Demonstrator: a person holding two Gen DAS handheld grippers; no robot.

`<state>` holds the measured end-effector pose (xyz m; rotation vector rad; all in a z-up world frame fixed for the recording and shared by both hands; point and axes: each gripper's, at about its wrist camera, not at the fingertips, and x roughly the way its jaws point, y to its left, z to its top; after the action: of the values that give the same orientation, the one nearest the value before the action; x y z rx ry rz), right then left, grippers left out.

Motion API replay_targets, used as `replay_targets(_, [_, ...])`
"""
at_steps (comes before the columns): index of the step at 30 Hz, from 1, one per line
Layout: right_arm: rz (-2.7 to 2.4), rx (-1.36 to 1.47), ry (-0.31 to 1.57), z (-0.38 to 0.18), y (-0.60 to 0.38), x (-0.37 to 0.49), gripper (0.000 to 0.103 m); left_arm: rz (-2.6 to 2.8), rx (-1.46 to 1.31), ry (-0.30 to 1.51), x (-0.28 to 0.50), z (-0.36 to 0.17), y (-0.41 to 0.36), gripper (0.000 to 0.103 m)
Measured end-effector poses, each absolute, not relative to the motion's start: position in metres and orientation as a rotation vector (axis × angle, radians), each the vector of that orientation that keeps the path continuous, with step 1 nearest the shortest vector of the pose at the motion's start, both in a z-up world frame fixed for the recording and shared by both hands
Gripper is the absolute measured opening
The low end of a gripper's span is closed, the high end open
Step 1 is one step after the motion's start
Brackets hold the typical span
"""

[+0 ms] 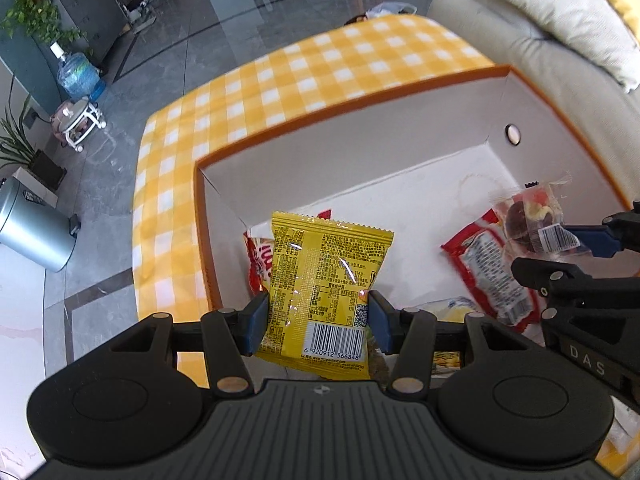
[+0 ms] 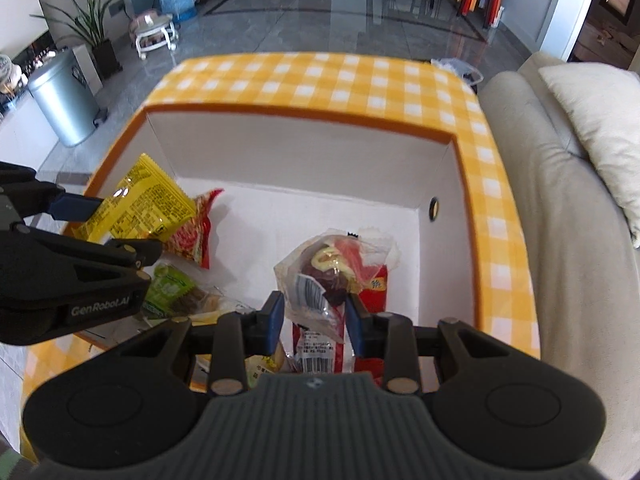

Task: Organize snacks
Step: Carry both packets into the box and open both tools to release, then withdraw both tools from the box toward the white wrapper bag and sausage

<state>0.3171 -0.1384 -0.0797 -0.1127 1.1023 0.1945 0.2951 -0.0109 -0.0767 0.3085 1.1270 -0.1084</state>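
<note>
My left gripper (image 1: 318, 322) is shut on a yellow snack packet (image 1: 324, 280) and holds it over the left part of an orange-rimmed white box (image 1: 340, 120). The packet also shows in the right wrist view (image 2: 148, 200). My right gripper (image 2: 316, 320) is shut on a clear wrapped pastry with a dark cake and red topping (image 2: 332, 268), held above the box floor; it shows in the left wrist view (image 1: 532, 220) too. Red snack packets (image 1: 492, 264) (image 2: 192, 232) lie in the box (image 2: 300, 140).
The box sits on a table with a yellow checked cloth (image 2: 320, 76). A green packet (image 2: 168, 288) lies near the front left of the box. A beige sofa with a cushion (image 2: 580, 160) stands to the right. A metal bin (image 2: 64, 100) stands on the floor to the left.
</note>
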Motion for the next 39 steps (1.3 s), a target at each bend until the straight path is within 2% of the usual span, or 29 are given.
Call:
replay_targets(13, [0.163,-0.242,1.204,-0.122,-0.123,0.335,0.03,-0.087,0.397,1.2,0.302,-0.114,-0.017,0.059])
replay_targets(23, [0.181,-0.298,1.191,-0.115,-0.121,0.326,0.031,-0.1,0.433,1.196,0.296,-0.11,-0.023,0.065])
replay_targets(25, [0.181,-0.306,1.187,-0.112,-0.121,0.325,0.033,-0.102,0.444,1.184,0.294,-0.108,-0.024,0.066])
replay_targets(30, [0.179,-0.316,1.158,-0.098,-0.122,0.319,0.049,-0.097,0.433,1.12,0.286,-0.089,-0.023,0.077])
replay_targets(33, [0.168,-0.313,1.119,-0.086,-0.125,0.313,0.06,-0.088,0.397,1.075,0.279,-0.072,-0.02,0.077])
replay_targets(39, [0.146,-0.222,1.019,-0.054,-0.139,0.29,0.063,-0.084,0.287,0.962,0.249,-0.033,-0.01,0.077])
